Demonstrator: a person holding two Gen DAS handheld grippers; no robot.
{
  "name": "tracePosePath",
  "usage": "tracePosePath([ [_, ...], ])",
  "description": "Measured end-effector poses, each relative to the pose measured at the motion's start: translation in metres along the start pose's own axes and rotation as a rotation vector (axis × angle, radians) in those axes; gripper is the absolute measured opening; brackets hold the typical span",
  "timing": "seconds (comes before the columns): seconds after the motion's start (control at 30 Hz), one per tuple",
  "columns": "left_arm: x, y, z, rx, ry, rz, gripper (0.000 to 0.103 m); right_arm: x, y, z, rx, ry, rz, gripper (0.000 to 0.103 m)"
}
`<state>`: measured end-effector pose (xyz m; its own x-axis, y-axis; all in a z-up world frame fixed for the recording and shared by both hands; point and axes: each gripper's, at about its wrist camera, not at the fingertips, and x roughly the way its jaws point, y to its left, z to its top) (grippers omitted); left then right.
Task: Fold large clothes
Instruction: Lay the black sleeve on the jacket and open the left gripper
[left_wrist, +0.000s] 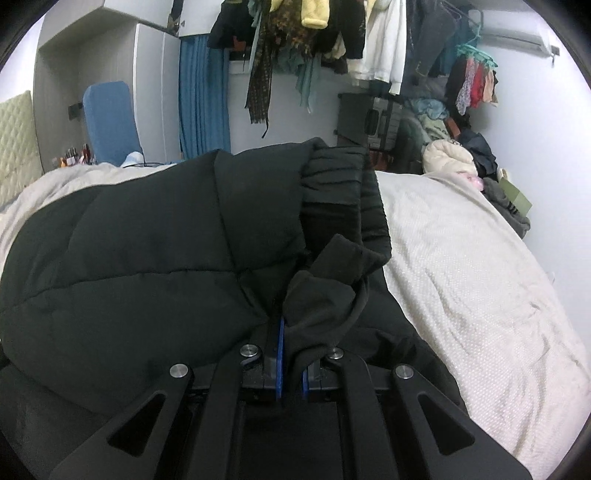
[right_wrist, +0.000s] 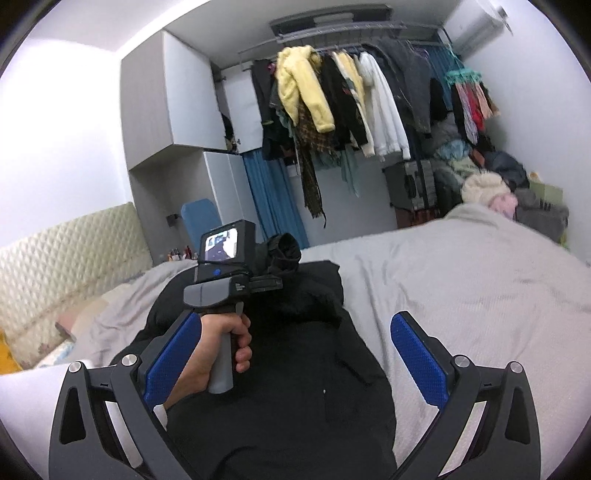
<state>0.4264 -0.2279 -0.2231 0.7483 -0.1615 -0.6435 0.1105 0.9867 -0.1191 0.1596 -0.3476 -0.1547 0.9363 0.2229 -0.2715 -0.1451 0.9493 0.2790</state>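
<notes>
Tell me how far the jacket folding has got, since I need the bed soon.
Early stage. Done: the black jacket lies spread on the grey bedcover. In hand: the left tool is shut on the jacket's cuff, lifting the sleeve over the body. The right tool hangs open above it, holding nothing. Left: the actual folds; none shows finished.

Right gripper (right_wrist: 295, 354) jaws stand wide apart above the black jacket (right_wrist: 295, 387). Bare grey bedspread (right_wrist: 461, 288) lies open from 1 to 3 o'clock. At 10 o'clock the left hand (right_wrist: 218, 350) and its device block passage. Left gripper (left_wrist: 291, 354) has jacket bulk from 9 to 12 o'clock, with open bedspread (left_wrist: 461, 258) at 2 o'clock
</notes>
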Motion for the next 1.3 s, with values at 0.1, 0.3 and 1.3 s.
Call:
tracePosePath([
  [0.1,-0.001,0.003,-0.002,-0.013,0.002,-0.007,0.005,0.005,-0.006,-0.003,0.032,0.016,-0.013,0.103],
  [0.3,-0.017,0.004,0.006,0.029,0.021,0.012,0.006,0.013,-0.005,-0.004,0.031,0.031,-0.035,0.103],
  [1.3,-0.155,0.191,0.039,-0.072,-0.143,0.050,0.103,0.115,0.106,0.038,-0.236,0.020,0.036,0.103],
])
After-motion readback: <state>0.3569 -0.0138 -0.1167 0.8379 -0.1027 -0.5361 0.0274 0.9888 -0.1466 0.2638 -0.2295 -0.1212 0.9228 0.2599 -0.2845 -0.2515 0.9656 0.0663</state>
